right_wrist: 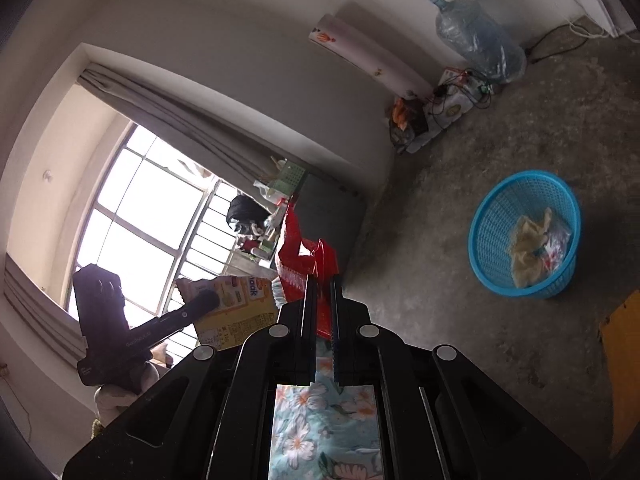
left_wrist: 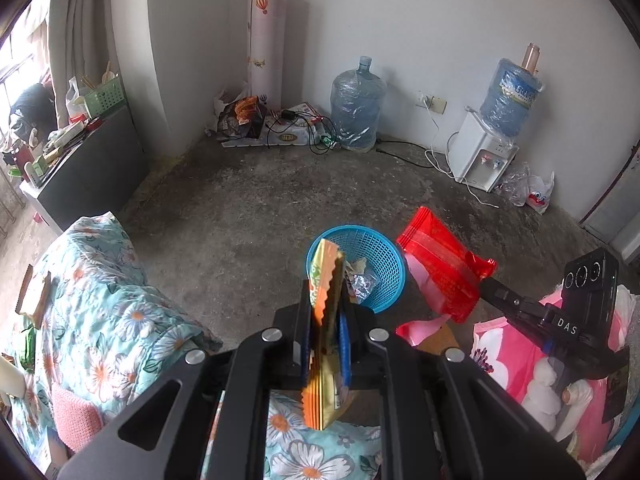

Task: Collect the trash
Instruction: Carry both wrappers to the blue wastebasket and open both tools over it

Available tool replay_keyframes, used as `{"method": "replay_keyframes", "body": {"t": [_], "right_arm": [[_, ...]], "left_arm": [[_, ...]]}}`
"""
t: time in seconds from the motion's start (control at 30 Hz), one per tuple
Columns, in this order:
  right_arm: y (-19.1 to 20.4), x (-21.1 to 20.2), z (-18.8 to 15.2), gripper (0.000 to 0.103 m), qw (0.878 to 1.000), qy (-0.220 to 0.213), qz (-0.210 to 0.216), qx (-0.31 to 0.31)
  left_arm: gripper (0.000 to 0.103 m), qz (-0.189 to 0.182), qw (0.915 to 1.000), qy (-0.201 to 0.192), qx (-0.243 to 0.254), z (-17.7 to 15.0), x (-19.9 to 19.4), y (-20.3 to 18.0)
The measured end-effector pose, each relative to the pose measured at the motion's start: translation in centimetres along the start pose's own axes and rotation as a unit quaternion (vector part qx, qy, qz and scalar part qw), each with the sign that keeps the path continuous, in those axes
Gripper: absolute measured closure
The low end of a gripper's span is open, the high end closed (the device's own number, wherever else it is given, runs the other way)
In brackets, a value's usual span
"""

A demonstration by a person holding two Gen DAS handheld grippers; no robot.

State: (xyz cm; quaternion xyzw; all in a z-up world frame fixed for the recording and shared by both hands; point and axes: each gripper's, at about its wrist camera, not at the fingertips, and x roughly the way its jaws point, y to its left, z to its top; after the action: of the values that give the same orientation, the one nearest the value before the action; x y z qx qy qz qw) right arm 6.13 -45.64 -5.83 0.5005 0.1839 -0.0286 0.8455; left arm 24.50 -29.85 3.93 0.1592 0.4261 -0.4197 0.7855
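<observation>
My left gripper (left_wrist: 326, 312) is shut on a yellow-orange snack packet (left_wrist: 326, 280), held edge-on above the near rim of the blue plastic basket (left_wrist: 380, 248). The basket stands on the concrete floor with crumpled wrappers inside. In the left wrist view my right gripper (left_wrist: 486, 280) comes in from the right, shut on a red plastic bag (left_wrist: 436, 264) beside the basket. In the right wrist view the right gripper (right_wrist: 322, 280) pinches the red plastic bag (right_wrist: 304, 252), and the basket (right_wrist: 524, 232) lies to the right. The left gripper (right_wrist: 208, 300) with the snack packet (right_wrist: 236, 308) shows at left.
A floral quilt (left_wrist: 100, 312) covers the bed at the lower left. A pink floral cloth (left_wrist: 516, 352) lies at the right. Along the far wall stand a water jug (left_wrist: 357, 104), a water dispenser (left_wrist: 486, 152), a paper roll (left_wrist: 266, 44) and a pile of clutter with cables.
</observation>
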Motion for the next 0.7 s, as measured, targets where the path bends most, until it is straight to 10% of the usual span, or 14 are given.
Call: {"method": "replay_keyframes", "body": {"t": [0.5,0.6,0.7], "right_arm": [[-13.3,8.3,5.4,0.098,0.978,0.014,-0.194,0.072],[-16.0,10.2,6.3,0.086,0.971,0.021,-0.224,0.086],[-19.3,12.2,6.6,0.058,0.958,0.044,-0.257,0.122]], "left_arm": [[0.092,-0.026,0.9960,0.085,0.010,2.2,21.2,-5.0],[0.089,-0.036,0.9956,0.087,-0.002,3.0,24.6,-5.3],[0.044,-0.030,0.9925,0.112,-0.038,3.4,28.1,-5.1]]}}
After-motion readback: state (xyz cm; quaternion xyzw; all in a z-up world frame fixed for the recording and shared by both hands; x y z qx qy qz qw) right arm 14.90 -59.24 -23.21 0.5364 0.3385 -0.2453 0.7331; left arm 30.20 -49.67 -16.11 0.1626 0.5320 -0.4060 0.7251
